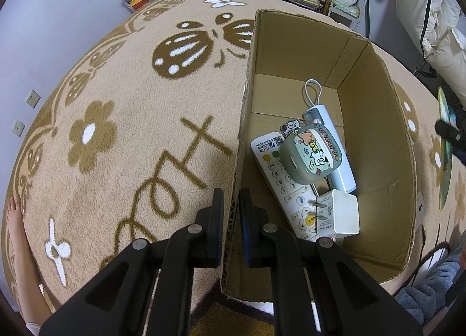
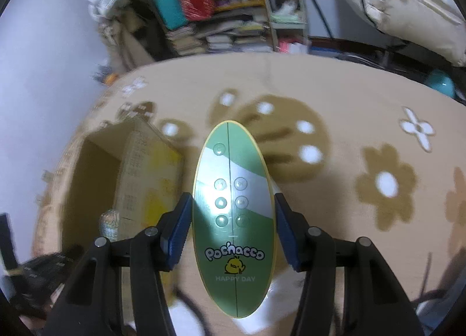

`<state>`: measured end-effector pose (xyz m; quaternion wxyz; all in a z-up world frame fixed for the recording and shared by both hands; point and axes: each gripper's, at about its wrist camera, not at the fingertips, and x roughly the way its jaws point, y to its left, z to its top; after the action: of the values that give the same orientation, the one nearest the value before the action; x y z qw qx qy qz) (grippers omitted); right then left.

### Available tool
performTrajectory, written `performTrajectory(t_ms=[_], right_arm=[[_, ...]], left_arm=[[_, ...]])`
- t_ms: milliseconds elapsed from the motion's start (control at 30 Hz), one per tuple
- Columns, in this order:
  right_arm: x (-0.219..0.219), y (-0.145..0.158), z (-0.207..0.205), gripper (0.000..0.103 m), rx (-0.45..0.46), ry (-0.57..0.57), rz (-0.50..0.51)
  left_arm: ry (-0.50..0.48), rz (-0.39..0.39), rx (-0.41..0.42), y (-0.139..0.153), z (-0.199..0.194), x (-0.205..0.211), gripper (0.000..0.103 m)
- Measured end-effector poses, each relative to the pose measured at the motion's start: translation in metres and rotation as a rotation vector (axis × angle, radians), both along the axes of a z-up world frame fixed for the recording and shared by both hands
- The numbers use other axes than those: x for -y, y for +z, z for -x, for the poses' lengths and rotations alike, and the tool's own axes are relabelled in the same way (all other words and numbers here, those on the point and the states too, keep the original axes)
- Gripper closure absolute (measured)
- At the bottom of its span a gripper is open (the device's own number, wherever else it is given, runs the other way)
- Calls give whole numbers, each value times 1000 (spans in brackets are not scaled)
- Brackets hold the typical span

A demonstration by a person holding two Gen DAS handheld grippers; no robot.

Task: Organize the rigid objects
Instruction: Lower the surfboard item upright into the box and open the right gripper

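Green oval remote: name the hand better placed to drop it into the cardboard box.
Right. The right gripper already clamps the green oval remote, while the left gripper pinches the cardboard box wall.

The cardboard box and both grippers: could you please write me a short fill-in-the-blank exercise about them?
1. The left gripper is shut on the ____ of the cardboard box.
2. The right gripper holds a green oval ____ printed "Pochacco".
3. Inside the box, the white charger plug lies on top of the white ____.
4. The box stands on a beige rug patterned with brown ____.

Missing words: wall; remote; remote; flowers
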<state>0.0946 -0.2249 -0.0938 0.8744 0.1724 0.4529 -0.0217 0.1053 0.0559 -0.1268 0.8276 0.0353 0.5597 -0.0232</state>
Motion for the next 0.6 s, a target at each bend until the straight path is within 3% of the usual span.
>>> performTrajectory(t_ms=[300, 600], right_arm=[[-41, 21, -6, 44, 70, 90, -68], [-89, 38, -1, 44, 137, 192, -71]], left_arm=[[-1, -6, 1, 0, 0, 1, 92], [-1, -8, 1, 0, 0, 1, 92]])
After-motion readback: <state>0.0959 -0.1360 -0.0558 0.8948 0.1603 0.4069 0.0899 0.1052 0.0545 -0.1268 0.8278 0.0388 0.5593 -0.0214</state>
